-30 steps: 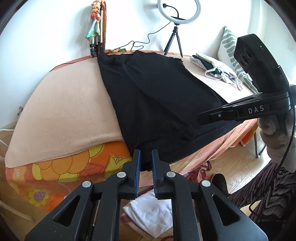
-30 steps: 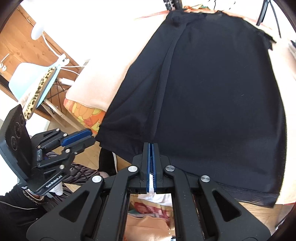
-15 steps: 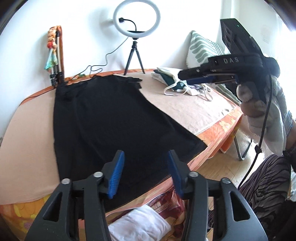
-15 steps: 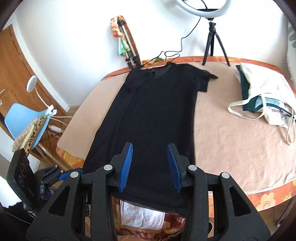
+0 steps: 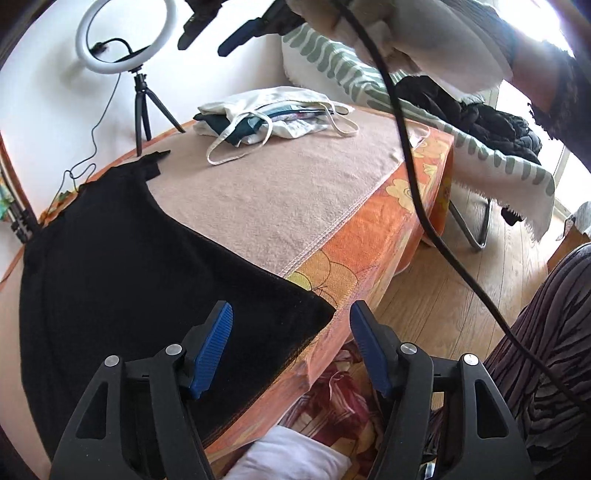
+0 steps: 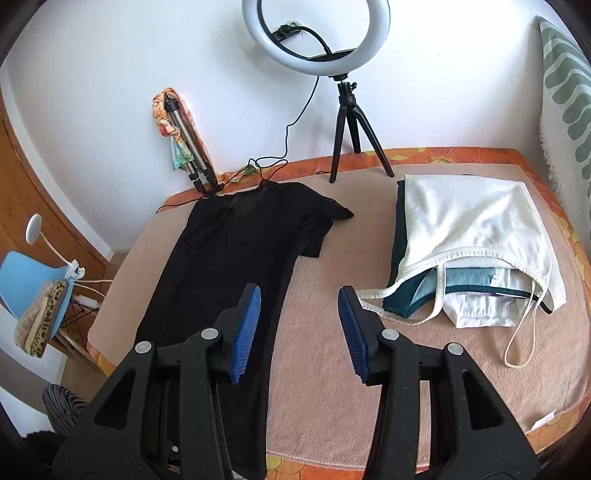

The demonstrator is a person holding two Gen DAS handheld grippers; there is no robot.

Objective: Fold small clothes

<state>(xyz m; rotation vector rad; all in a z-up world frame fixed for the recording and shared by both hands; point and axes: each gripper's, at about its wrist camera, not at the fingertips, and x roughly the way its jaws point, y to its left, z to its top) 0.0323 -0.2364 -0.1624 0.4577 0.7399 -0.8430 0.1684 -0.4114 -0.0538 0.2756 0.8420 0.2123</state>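
A black short-sleeved garment (image 6: pixel 236 266) lies flat and lengthwise on the beige blanket (image 6: pixel 325 354), folded in half along its length, its hem hanging over the near table edge. It also shows in the left wrist view (image 5: pixel 122 266). My left gripper (image 5: pixel 291 347) is open and empty, just above the garment's hem corner at the table edge. My right gripper (image 6: pixel 299 328) is open and empty, raised above the table by the garment's right edge. It also shows at the top of the left wrist view (image 5: pixel 221 29), held in a gloved hand.
A pile of white and teal clothes (image 6: pixel 469 251) lies on the right of the blanket. A ring light on a tripod (image 6: pixel 317 33) stands at the far edge, its cable trailing. A second tripod (image 6: pixel 184 144) leans on the wall. The orange floral tablecloth (image 5: pixel 369 273) edges the table.
Both grippers opened, let go of the garment's hem and lifted away. The left swung to the right hem corner. The right rose high above the table.
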